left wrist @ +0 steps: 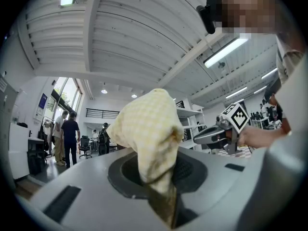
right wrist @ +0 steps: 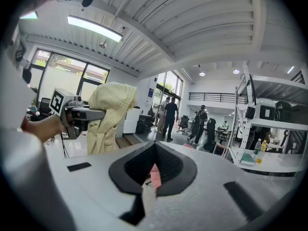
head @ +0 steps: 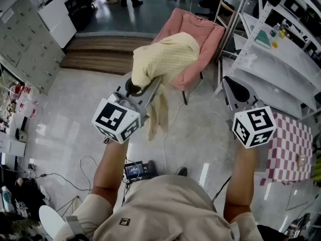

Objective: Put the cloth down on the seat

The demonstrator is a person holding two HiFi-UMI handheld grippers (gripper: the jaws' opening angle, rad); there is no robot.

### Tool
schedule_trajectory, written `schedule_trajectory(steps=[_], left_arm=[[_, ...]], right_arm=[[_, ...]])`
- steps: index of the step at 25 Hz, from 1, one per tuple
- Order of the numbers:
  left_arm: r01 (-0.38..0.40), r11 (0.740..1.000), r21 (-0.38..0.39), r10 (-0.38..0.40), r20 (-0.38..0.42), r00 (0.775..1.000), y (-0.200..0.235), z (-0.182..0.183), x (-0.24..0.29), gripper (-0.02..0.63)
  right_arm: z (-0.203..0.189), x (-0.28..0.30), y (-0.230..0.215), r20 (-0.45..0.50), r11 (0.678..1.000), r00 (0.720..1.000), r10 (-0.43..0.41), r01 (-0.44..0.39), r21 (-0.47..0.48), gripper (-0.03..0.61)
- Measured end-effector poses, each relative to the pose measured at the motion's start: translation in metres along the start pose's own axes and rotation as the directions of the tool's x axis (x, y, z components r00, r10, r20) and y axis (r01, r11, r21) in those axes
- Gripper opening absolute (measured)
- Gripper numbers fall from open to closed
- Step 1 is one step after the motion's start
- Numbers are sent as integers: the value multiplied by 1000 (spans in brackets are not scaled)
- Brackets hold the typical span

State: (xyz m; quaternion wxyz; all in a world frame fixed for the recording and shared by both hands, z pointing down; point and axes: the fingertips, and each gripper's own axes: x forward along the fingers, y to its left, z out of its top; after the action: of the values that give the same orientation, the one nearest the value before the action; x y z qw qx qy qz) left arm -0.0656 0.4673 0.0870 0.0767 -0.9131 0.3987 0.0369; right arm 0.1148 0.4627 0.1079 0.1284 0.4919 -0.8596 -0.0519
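Observation:
A pale yellow checked cloth (head: 165,59) hangs bunched from my left gripper (head: 150,87), which is shut on it. The cloth is held up in the air in front of a pink padded chair (head: 200,34), covering part of its seat from the head view. One long tail droops toward the floor. In the left gripper view the cloth (left wrist: 147,129) rises out of the closed jaws of the left gripper (left wrist: 161,177). My right gripper (head: 231,87) is off to the right, apart from the cloth, shut with nothing in it (right wrist: 153,170). It sees the cloth (right wrist: 108,109) at its left.
A white metal shelving rack (head: 281,49) stands right of the chair. A pink-and-white checked surface (head: 291,144) lies at the right edge. Cables (head: 85,164) trail on the pale floor. A wooden step (head: 100,54) lies beyond. People (left wrist: 67,134) stand far off.

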Motion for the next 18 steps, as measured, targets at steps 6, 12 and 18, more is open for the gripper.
schedule_trajectory(steps=[6,12,18], left_arm=[[10,1000,-6,-10,-3,1000,9,-3,-1,80],[27,1000,-14,-27,-7,1000,20,-8,0,80],[44,999,-24,-44,-10,999,39,-14,0,80]], right_arm=[[0,8,6,-8,1000,1000,-3,3,3,-11],[-2,18,10,-17,1000,1000,-17,17,10,-11],[-2,33,17,-27,999,999,-35,36,21,-11]])
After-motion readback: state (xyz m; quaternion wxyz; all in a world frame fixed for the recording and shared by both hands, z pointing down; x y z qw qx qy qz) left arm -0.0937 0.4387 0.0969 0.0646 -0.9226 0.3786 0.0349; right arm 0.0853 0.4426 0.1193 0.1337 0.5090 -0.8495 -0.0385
